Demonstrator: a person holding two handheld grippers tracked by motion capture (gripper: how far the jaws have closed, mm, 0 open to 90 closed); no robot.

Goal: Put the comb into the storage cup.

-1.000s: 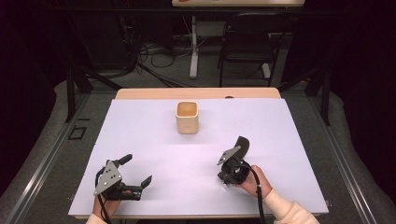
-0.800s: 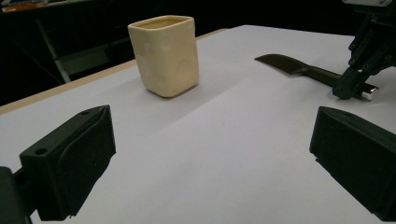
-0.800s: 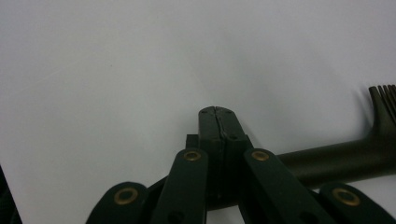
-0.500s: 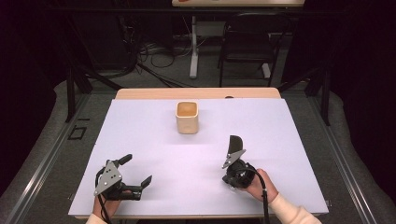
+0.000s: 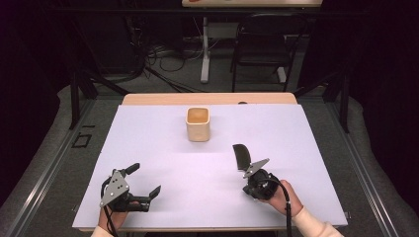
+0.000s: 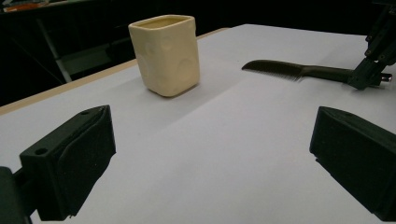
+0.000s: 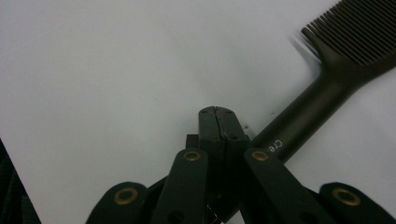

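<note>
A cream square cup (image 5: pixel 198 124) (image 6: pixel 166 53) stands upright on the white table (image 5: pixel 148 138), past its middle. My right gripper (image 5: pixel 248 171) (image 7: pixel 217 114) is near the front right, shut on the handle of a black comb (image 5: pixel 241 156) (image 7: pixel 327 88). The comb's toothed end points away from me, toward the cup. In the left gripper view the comb (image 6: pixel 289 70) lies nearly level, just over the table, with the right gripper (image 6: pixel 371 70) at its handle end. My left gripper (image 5: pixel 145 180) (image 6: pixel 210 154) rests at the front left, open, with nothing between its jaws.
A bare wooden strip (image 5: pixel 207 98) runs along the table's far edge. Beyond it, on the dark floor, stand a black chair (image 5: pixel 262 44) and a white post among cables. Dark frame rails flank both sides of the table.
The comb has swung from pointing up and right to pointing slightly left, and lies lower. My right hand has shifted a little toward me. The left gripper has stayed put.
</note>
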